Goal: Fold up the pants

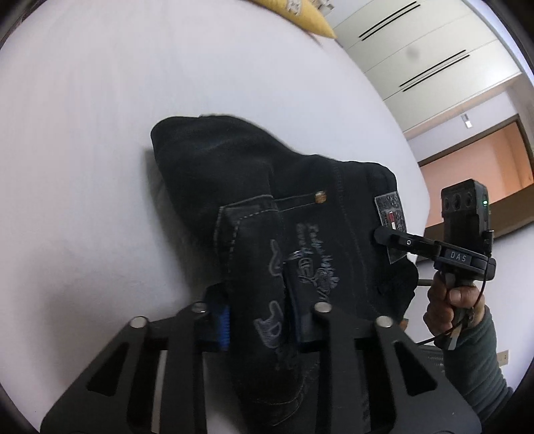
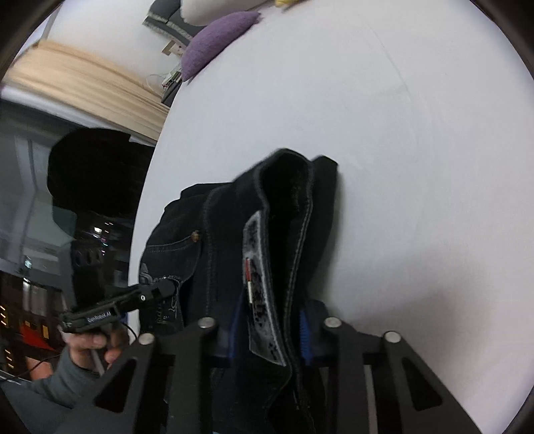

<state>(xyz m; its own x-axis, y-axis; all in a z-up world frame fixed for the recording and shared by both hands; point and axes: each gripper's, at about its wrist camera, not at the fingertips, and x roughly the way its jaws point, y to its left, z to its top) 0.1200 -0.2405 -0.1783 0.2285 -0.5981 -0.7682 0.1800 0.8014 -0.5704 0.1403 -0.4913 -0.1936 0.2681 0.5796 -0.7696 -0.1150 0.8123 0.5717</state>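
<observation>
Black jeans [image 1: 233, 173] lie bunched in a folded bundle on a white bed sheet [image 1: 100, 133]. My left gripper [image 1: 258, 320] is shut on the pants at the back pocket with grey embroidery; a blue pad [image 1: 223, 329] shows beside the cloth. In the right wrist view my right gripper [image 2: 270, 330] is shut on the pants [image 2: 287, 200] at the waistband, where the grey label patch [image 2: 257, 267] sits. Each view shows the other tool from the side: the right gripper [image 1: 383, 235] meets the label edge, the left gripper [image 2: 167, 287] meets the pocket.
A yellow pillow [image 1: 300, 13] lies at the bed's far end and a purple cushion [image 2: 217, 43] near its edge. White wardrobe doors [image 1: 434, 50] and a beige curtain [image 2: 83, 76] stand beyond the bed. A person's hand [image 1: 447, 300] in a grey sleeve holds each tool.
</observation>
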